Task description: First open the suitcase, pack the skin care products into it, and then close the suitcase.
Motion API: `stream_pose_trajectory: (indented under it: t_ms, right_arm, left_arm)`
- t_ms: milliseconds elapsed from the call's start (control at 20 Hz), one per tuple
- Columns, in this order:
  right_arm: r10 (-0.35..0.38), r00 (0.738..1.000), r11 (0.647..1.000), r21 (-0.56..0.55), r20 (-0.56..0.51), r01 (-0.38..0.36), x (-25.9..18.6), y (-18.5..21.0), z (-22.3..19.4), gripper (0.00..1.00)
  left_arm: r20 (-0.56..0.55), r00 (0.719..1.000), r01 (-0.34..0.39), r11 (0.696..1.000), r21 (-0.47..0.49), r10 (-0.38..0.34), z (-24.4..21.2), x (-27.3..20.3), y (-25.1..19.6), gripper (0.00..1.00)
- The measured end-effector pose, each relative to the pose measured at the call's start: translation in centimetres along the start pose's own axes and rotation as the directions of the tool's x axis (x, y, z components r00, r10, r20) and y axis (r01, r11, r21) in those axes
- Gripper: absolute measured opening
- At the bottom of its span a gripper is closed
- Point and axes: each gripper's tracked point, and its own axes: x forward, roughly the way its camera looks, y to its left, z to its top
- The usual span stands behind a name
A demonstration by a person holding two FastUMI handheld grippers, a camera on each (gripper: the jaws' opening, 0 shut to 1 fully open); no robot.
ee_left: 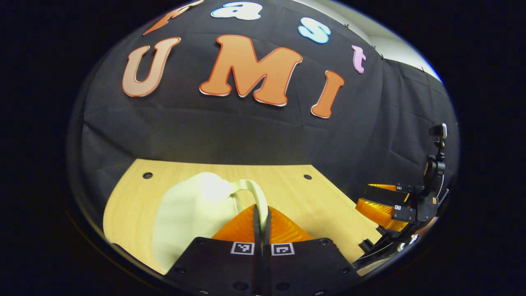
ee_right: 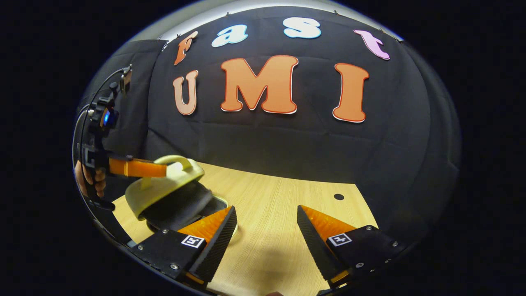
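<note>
While the left gripper (ee_left: 261,220) has its fingers pressed together on the suitcase handle (ee_left: 254,193), the lid (ee_right: 162,185) sits tilted up off the base, seen from the right gripper view. The suitcase (ee_left: 185,218) is small, pale cream-yellow, hard shell, rounded corners. Its handle is a curved strap of the same colour, arching off the lid's top face. The interior (ee_right: 178,209) under the raised lid is dark, contents can't be made out. The left gripper view blurs the shell, so surface detail is unclear.

Location: on the light wooden table (ee_right: 267,230), left-hand part of it in the right gripper view, near the table's front-left edge. In the left gripper view it's directly ahead of the fingers, with the handle pinched between the tips.

In the right gripper view the left gripper (ee_right: 162,168) comes in from the left, held by a hand (ee_right: 88,179) at the frame edge, fingertips at the handle loop.

Right gripper (ee_right: 267,230): fingers spread wide, nothing between them, hovering over bare table just right of the suitcase. Its near finger overlaps the case's lower edge in the view; can't tell if it touches. In the left gripper view it shows far right (ee_left: 382,201), apart from the case.

Table has small dark round holes (ee_right: 338,196). Black cloth wall (ee_right: 287,144) behind.
</note>
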Motion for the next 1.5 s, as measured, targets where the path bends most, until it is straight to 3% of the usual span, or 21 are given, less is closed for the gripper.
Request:
stream_pose_trajectory:
  t_ms: [200, 450, 800, 900, 1050, 1150, 1200, 1300, 1350, 1500]
  right_arm:
    - [0.017, 1.000, 1.000, -0.009, 0.001, -0.017, -0.6, -0.3, -0.4, 0.94]
    - [0.033, 0.999, 0.999, -0.019, -0.003, -0.033, -1.1, -0.8, -0.8, 0.94]
    - [0.071, 0.997, 0.997, -0.028, -0.005, -0.071, -1.4, -1.1, -1.1, 0.94]
    - [0.077, 0.997, 0.997, -0.033, -0.004, -0.077, -1.6, -1.4, -1.2, 0.94]
    - [0.080, 0.997, 0.996, -0.043, 0.003, -0.080, -1.6, -2.0, -1.1, 0.94]
    - [0.101, 0.995, 0.994, -0.050, 0.024, -0.099, -2.0, -2.0, -0.7, 0.94]
    - [0.104, 0.994, 0.993, -0.055, 0.039, -0.102, -2.1, -2.1, -0.3, 0.94]
    - [0.111, 0.992, 0.992, -0.073, 0.057, -0.106, -2.0, -2.0, 0.3, 0.94]
    - [0.113, 0.991, 0.991, -0.082, 0.072, -0.107, -2.1, -1.9, 0.8, 0.94]
    - [0.124, 0.984, 0.988, -0.106, 0.127, -0.111, -2.0, -1.5, 2.7, 0.94]
  left_arm:
    - [-0.072, 0.994, 0.068, 0.988, -0.136, -0.078, -4.6, 3.3, -2.9, 0.01]
    - [-0.123, 0.991, 0.029, 0.971, -0.238, -0.060, -7.9, 6.3, -4.2, 0.01]
    - [-0.220, 0.975, -0.061, 0.987, -0.147, 0.027, -11.7, 8.6, -5.3, 0.05]
    - [-0.255, 0.967, -0.060, 0.983, -0.172, 0.014, -12.4, 8.9, -6.0, 0.16]
    - [-0.217, 0.976, -0.012, 0.977, -0.213, -0.035, -12.1, 8.4, -7.7, 0.19]
    - [-0.153, 0.988, -0.032, 0.985, -0.168, 0.006, -10.3, 7.3, -7.6, 0.46]
    - [-0.134, 0.991, -0.034, 0.989, -0.145, 0.015, -9.3, 7.0, -7.9, 0.46]
    - [-0.071, 0.997, -0.043, 0.994, -0.098, 0.036, -6.8, 6.2, -8.5, 0.66]
    - [-0.027, 0.999, -0.049, 0.996, -0.079, 0.047, -5.2, 5.9, -8.8, 0.91]
    - [0.072, 0.993, -0.094, 0.995, -0.031, 0.096, -2.0, 4.0, -9.5, 0.90]
